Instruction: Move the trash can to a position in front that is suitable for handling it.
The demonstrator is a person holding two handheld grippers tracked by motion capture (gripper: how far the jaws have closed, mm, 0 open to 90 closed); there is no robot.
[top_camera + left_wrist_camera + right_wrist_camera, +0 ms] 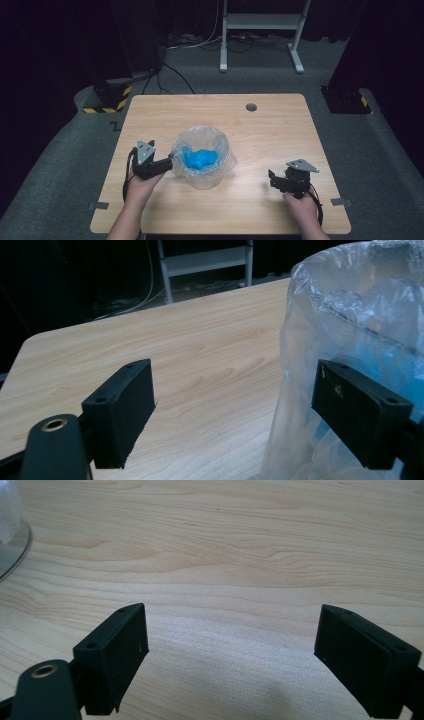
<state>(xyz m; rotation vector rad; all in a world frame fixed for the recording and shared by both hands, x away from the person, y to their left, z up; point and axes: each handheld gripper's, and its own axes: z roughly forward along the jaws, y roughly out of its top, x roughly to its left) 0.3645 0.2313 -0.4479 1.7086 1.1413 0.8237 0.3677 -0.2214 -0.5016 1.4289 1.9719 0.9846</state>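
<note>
A clear round bin lined with a thin plastic bag (202, 145) stands in the middle of the wooden table (280, 135). Crumpled blue material (200, 158) lies inside it. My left gripper (167, 164) is right at the bin's left side, open. In the left gripper view the left gripper (232, 390) has its jaws wide apart; the bag (350, 315) bulges in past the right jaw, and I cannot tell whether they touch. My right gripper (272, 179) rests low over the table to the right of the bin, open. In its own view the right gripper (232, 630) has bare wood between its jaws.
A round cable hole (251, 107) sits near the table's far edge. Beyond the table stand a white metal frame (260, 22) and a base with yellow and black stripes (107, 102). The bin's edge (10, 535) appears at the left of the right gripper view.
</note>
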